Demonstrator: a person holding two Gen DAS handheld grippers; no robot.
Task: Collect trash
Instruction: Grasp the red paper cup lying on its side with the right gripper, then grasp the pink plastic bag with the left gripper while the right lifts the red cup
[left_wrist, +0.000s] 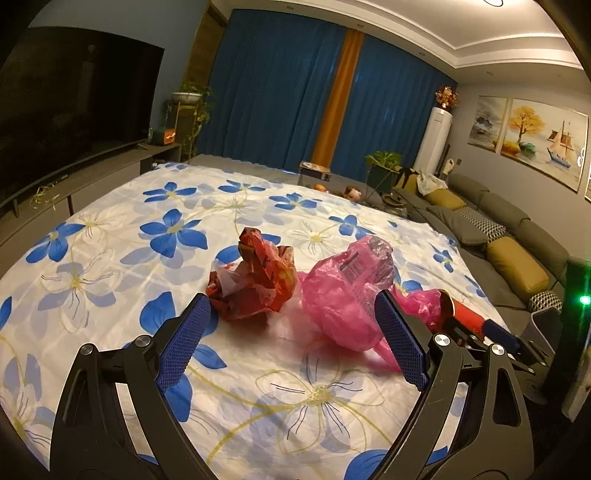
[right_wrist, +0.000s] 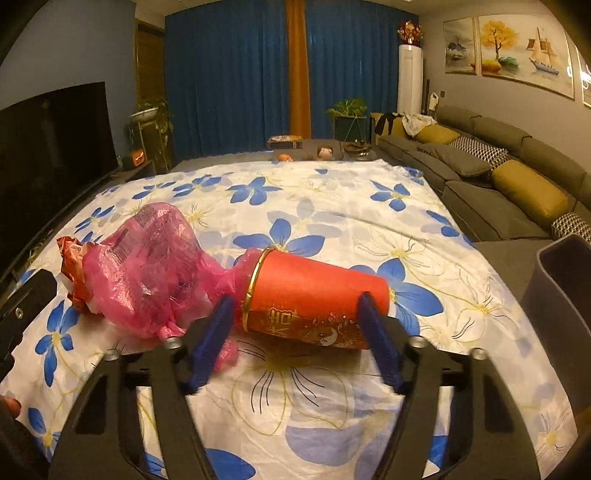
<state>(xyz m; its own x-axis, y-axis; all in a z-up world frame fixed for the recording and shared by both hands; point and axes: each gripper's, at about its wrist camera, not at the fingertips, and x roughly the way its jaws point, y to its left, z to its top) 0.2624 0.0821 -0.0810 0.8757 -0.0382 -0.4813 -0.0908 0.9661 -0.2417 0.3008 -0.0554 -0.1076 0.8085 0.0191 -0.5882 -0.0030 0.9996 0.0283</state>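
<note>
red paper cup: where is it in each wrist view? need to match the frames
Left wrist: red paper cup at right, only partly seen, behind the near finger and beside the pink plastic bag.
Right wrist: cup centre, lying on its side, rim toward the bag.
Shared landmark: orange curtain strip.

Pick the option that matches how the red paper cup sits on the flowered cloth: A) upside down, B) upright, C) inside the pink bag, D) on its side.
D: the red paper cup lies on its side, gold rim toward the pink bag.
</note>
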